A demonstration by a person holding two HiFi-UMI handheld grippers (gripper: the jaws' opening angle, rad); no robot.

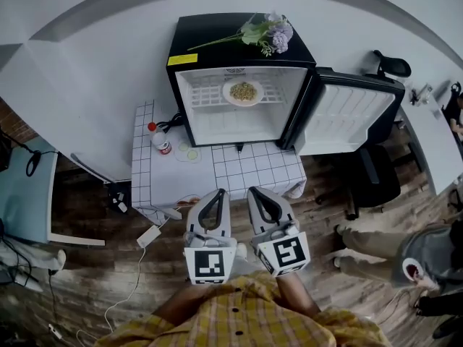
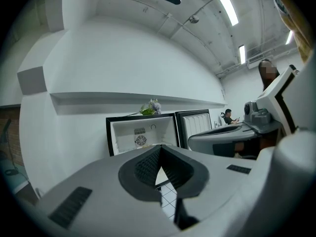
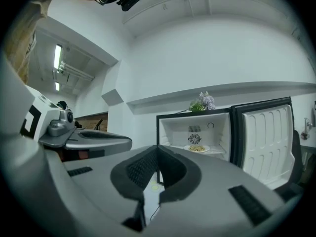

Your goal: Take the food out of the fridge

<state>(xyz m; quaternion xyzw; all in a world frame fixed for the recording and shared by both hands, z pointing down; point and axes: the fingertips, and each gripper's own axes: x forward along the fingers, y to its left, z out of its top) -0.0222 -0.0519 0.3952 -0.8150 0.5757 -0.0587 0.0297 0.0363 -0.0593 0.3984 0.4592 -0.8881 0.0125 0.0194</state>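
The left gripper (image 1: pixel 217 191) has its fingers pressed together with nothing between them. In its own view the dark pads meet at the tip (image 2: pixel 160 148). The right gripper (image 1: pixel 255 190) is clenched the same way and is also empty (image 3: pixel 157 150). Both are held level, side by side and close to the person's chest. This looks like a carrying posture for walking up to the fridge, not a reach.

Straight ahead at twelve o'clock, well apart from both grippers, is the fridge (image 1: pixel 210 38). Its door (image 1: pixel 351 118) is swung out toward two o'clock, so the inside is open to the front. The food is a plate (image 1: pixel 243 92) of something pale and crumbly, and it sits on the wire shelf in the upper part of the fridge, a little right of centre. The right gripper view shows it too (image 3: pixel 197 148), at about one o'clock from the fingertips.

The fridge stands on a table (image 1: pixel 239 168) with a white tiled cloth. A bottle (image 1: pixel 160 139) stands at ten o'clock, clear of the straight path in. Flowers (image 1: pixel 269 33) lie on the fridge top.

The plate has not been touched. To take it, I judge a gripper would have to open and come in level above the shelf.
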